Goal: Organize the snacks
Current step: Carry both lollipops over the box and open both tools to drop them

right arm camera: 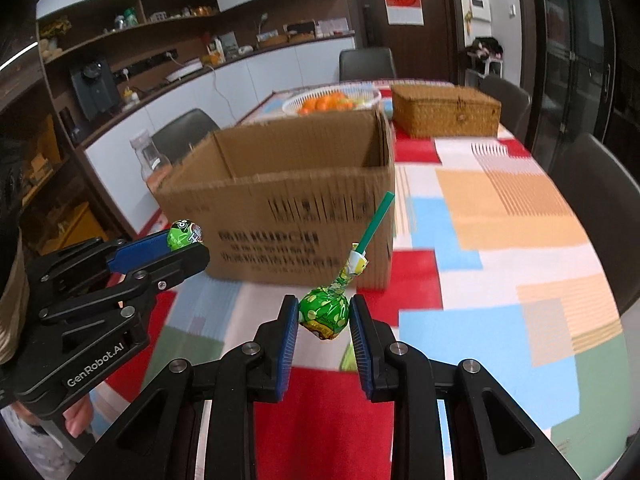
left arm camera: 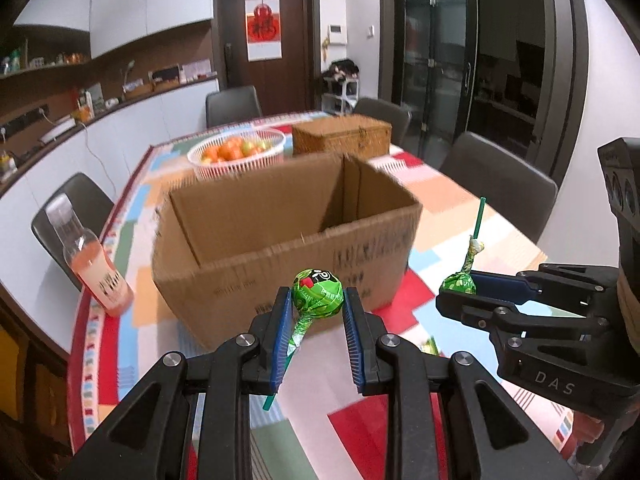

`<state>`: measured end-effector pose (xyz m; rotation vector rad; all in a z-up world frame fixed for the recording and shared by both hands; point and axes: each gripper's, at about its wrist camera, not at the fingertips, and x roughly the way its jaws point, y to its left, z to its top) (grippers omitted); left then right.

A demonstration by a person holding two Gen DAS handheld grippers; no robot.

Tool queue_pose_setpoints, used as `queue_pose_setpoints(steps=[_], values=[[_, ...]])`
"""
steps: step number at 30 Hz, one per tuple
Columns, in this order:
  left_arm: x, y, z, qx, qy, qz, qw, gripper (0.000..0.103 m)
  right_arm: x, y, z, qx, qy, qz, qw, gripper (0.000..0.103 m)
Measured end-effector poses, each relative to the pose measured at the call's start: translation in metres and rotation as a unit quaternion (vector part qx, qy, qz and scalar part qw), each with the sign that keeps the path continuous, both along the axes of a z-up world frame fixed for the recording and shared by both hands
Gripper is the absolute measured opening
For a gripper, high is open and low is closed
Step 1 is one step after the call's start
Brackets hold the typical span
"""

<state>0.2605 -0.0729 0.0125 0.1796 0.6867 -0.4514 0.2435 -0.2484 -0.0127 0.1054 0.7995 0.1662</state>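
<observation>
My left gripper (left arm camera: 317, 300) is shut on a green lollipop (left arm camera: 318, 291), stick pointing down toward me; it also shows in the right wrist view (right arm camera: 185, 234). My right gripper (right arm camera: 324, 316) is shut on a second green lollipop (right arm camera: 324, 312), green stick pointing up; it also shows in the left wrist view (left arm camera: 459, 283). Both are held above the table, just in front of an open cardboard box (left arm camera: 280, 240), also in the right wrist view (right arm camera: 288, 184). The box's inside is mostly hidden.
A bottle of pink drink (left arm camera: 94, 264) stands left of the box. A white basket of oranges (left arm camera: 238, 152) and a wicker box (left arm camera: 342, 136) sit behind it. Dark chairs (left arm camera: 500, 180) ring the colourful tablecloth (right arm camera: 500, 240).
</observation>
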Motion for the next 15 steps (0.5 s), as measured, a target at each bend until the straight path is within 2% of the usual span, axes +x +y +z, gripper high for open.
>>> queue_pose_setpoints(steps=[8, 15], values=[[0.014, 0.004, 0.033, -0.010, -0.040, 0.017, 0.9990, 0.026, 0.021, 0.002, 0.029, -0.002, -0.042, 0.007, 0.999, 0.027], [0.041, 0.010, 0.047, -0.018, -0.038, 0.034, 0.9985, 0.026, 0.050, 0.003, 0.048, 0.000, -0.057, 0.011, 0.998, 0.027]])
